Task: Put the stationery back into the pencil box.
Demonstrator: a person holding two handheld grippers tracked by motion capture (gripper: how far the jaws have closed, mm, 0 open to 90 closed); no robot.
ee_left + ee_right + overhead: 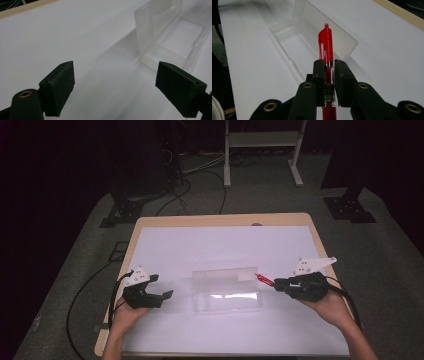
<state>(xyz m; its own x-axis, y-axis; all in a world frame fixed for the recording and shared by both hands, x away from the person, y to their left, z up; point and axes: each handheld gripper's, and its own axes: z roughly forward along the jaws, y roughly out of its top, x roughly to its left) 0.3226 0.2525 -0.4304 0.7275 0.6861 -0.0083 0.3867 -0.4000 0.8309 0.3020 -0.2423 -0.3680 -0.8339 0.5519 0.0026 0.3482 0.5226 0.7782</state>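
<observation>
Item: red plastic click pen [326, 47], pinched mid-barrel between the pressed-together jaws of the right gripper [278, 283]; its long axis ran straight out from the jaws, click end foremost, toward the near end wall of the clear rectangular plastic case [227, 289], open on the white table mat [210, 245]; right hand nearer, palm-up, low; left gripper [163, 287] spread, empty, beside the case's opposite end.

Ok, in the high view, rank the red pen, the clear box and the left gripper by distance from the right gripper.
1. Red pen: clamped in the right gripper.
2. Clear box: mid-table, just beyond the pen's tip.
3. Left gripper: far side of the box.
</observation>
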